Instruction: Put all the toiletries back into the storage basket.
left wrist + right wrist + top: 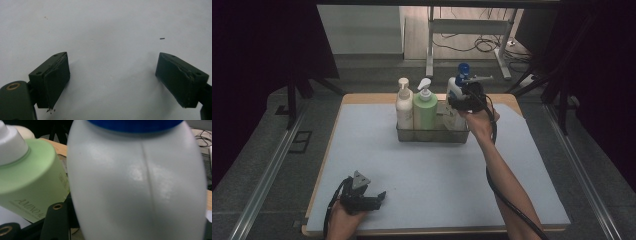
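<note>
Our right gripper [460, 102] clamps the upright white bottle [136, 185] over the basket's [432, 135] right end — straight down; left gripper [111, 82] gapes empty.

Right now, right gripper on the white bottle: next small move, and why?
Probably lower a little more, then release. The right gripper grips the white blue-capped bottle at the clear bin's right end beside the green bottle; whether its base has seated, I cannot tell.

A: Left gripper [380, 196]: black housing, grey three-cornered plate [360, 179] at 12 o'clock, black cable [332, 205] at 9 o'clock.

B: Confirmed. Pads [56, 83]: dark, blocky, frayed at edges; brass-ringed screw hole [13, 86] at 8 o'clock. Right gripper [457, 102]: black, thick cable [507, 200]. Forearms bare, sleeveless.
</note>
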### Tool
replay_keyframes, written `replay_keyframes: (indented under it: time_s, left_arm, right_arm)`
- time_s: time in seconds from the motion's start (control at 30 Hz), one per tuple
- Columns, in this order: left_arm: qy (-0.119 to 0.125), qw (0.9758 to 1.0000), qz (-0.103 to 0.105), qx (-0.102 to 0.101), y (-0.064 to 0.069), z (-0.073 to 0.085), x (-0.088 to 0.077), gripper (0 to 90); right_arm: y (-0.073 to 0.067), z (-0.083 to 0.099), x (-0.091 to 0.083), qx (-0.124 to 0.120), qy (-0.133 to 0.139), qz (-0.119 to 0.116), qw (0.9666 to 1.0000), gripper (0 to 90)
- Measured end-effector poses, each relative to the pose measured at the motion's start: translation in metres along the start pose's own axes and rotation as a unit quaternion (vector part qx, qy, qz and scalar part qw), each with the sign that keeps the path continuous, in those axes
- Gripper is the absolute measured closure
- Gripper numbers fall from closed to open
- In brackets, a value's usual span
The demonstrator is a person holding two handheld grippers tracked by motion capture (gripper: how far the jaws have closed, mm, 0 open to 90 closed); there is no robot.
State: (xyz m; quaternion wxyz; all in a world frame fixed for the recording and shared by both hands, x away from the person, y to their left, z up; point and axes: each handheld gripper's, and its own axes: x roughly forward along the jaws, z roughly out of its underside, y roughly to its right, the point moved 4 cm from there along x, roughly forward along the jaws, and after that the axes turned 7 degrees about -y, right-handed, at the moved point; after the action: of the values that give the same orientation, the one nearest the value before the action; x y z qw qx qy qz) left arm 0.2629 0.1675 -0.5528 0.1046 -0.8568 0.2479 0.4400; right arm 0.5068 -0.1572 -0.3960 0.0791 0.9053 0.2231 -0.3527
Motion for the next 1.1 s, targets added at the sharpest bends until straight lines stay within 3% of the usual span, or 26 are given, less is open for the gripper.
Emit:
replay_keyframes:
  time_s: [0.47, 0.83, 1.1]
  left_arm:
    - [0.000, 1.0000, 0.000, 0.000, 0.000, 0.000, 0.000, 12.0]
    - [0.000, 1.0000, 0.000, 0.000, 0.000, 0.000, 0.000, 12.0]
    - [0.000, 1.0000, 0.000, 0.000, 0.000, 0.000, 0.000, 12.0]
  right_arm:
    - [-0.004, 0.018, 0.016, -0.002, -0.015, -0.005, 0.9999, 40.4]
    - [-0.010, 0.027, 0.017, -0.015, -0.012, -0.004, 0.9998, 39.4]
    - [-0.006, 0.027, 0.018, -0.003, -0.006, -0.030, 0.9995, 34.7]
